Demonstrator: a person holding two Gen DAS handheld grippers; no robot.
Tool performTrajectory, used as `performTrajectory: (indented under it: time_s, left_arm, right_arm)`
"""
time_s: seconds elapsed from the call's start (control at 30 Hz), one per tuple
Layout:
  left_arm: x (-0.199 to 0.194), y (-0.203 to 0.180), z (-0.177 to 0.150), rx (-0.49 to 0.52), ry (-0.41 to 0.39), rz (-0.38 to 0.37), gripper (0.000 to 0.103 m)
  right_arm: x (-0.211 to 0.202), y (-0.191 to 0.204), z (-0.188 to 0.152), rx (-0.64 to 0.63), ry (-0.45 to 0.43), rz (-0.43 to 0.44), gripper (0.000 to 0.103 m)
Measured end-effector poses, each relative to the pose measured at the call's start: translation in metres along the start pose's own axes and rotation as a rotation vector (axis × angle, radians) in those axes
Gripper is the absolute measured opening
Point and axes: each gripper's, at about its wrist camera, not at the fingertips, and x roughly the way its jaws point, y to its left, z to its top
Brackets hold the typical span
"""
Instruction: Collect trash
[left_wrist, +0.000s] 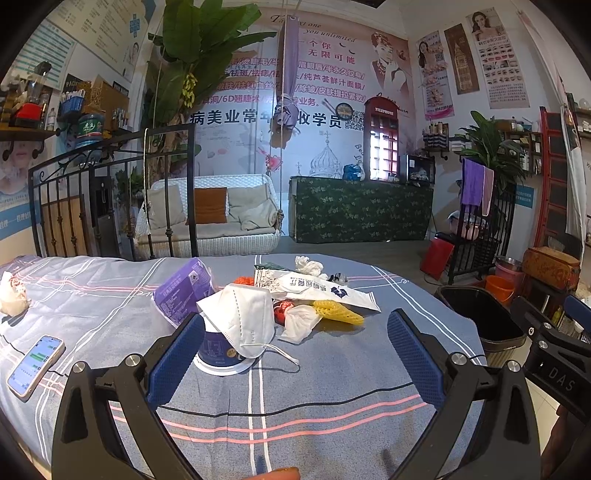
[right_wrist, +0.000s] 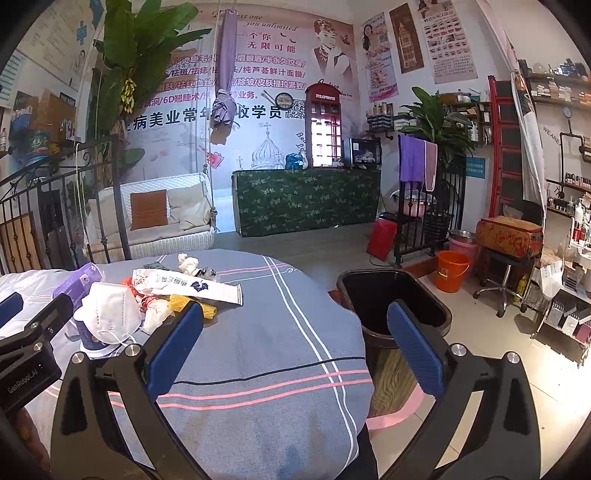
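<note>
I am seeing the white mask draping over a cup at 10 o'clock in the left wrist view, hiding most of the cup's top; its label is too blurred for me to read. Red scraps behind the mask are mostly covered, and I cannot tell what they are. The trash is sitting heaped mid-table: a purple packet, a long white wrapper, yellow foam netting and a crumpled tissue. The black bin is standing beside the table at 2 o'clock, its base cut off. My left gripper is hanging wide open, holding nothing. My right gripper is likewise spread wide and empty.
</note>
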Motion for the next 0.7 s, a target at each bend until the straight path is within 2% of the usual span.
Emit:
performTrajectory:
  time_s: [0.7]
  left_arm:
    - [0.0006, -0.0005, -0.0007, 0.002, 0.0, 0.001, 0.098]
  right_arm:
    - [-0.0002, 0.002, 0.0028, -0.001, -0.004, 0.002, 0.098]
